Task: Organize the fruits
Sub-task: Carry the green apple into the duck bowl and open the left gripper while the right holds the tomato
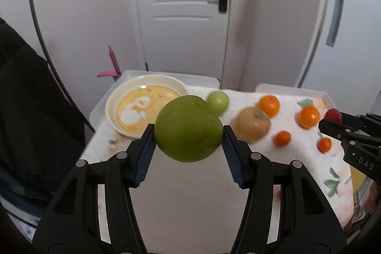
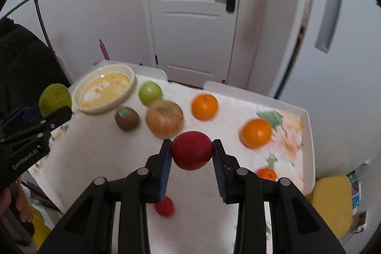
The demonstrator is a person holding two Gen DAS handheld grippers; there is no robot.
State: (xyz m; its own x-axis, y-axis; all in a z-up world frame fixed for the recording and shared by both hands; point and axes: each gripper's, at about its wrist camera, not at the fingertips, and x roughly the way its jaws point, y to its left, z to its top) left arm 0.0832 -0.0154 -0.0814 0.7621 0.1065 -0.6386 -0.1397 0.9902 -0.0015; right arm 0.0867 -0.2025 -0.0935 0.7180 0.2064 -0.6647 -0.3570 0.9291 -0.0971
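Note:
My left gripper is shut on a large green apple and holds it above the table, near a cream bowl. The same apple shows at the left of the right wrist view. My right gripper is shut on a red fruit held above the table; it shows at the right edge of the left wrist view. On the table lie a small green apple, a yellowish apple, a kiwi, oranges and a small red fruit.
The table has a white raised rim and a floral cloth. Small tangerines lie near the right. A white door is behind; a dark coat rack stands left; a yellow stool is lower right.

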